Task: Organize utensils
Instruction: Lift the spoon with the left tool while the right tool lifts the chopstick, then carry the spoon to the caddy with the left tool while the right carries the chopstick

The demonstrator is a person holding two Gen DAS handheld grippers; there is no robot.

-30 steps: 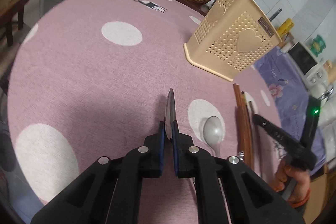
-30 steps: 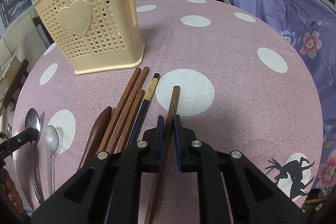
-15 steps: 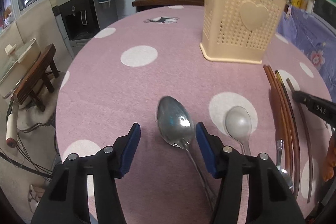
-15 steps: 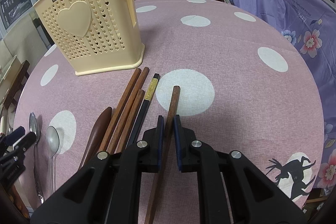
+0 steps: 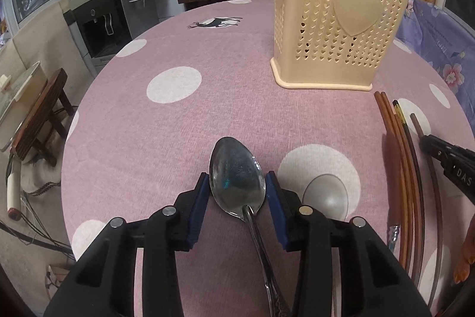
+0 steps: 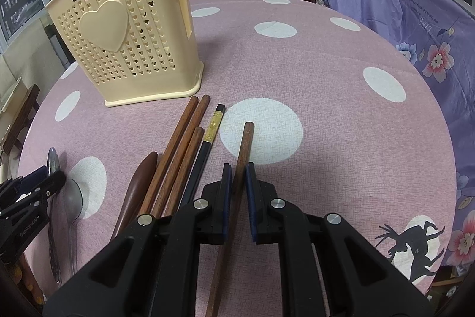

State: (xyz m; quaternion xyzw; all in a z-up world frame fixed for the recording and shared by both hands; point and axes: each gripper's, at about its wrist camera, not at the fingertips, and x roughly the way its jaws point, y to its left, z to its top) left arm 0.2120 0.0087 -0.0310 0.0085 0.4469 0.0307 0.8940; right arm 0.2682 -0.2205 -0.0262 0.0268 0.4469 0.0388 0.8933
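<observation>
On a round table under a pink cloth with white polka dots (image 5: 207, 115), the sorting of utensils is barely begun. At far left, the left gripper (image 5: 237, 192) straddles the bowl of a large steel spoon (image 5: 236, 177) that lies flat on the cloth; its blue-padded jaws, about a third open, have just been closing, with the spoon's bowl between them, and the pads stand at the bowl's edges, though whether they already press on it cannot be told. Just beside it lies a smaller matte silver spoon (image 5: 326, 195), bowl on a white dot.

Next along lies a dark wooden spoon-shaped utensil (image 6: 139, 183), then a loose bundle of reddish-brown wooden chopsticks (image 6: 181, 150) with a black chopstick banded in gold (image 6: 212, 129) at its right edge, all flat on the cloth. To their right, the right gripper (image 6: 238, 168) is clamped nearly closed on a single brown wooden chopstick (image 6: 245, 144), which appears to rest on the table.

Behind them stands the cream plastic utensil holder pierced with small hearts (image 6: 127, 43), upright. A couple of handles already poke above its rim, by the look of it. By this showing most of the job remains: both metal spoons, the wooden piece and every chopstick are outside the holder.
</observation>
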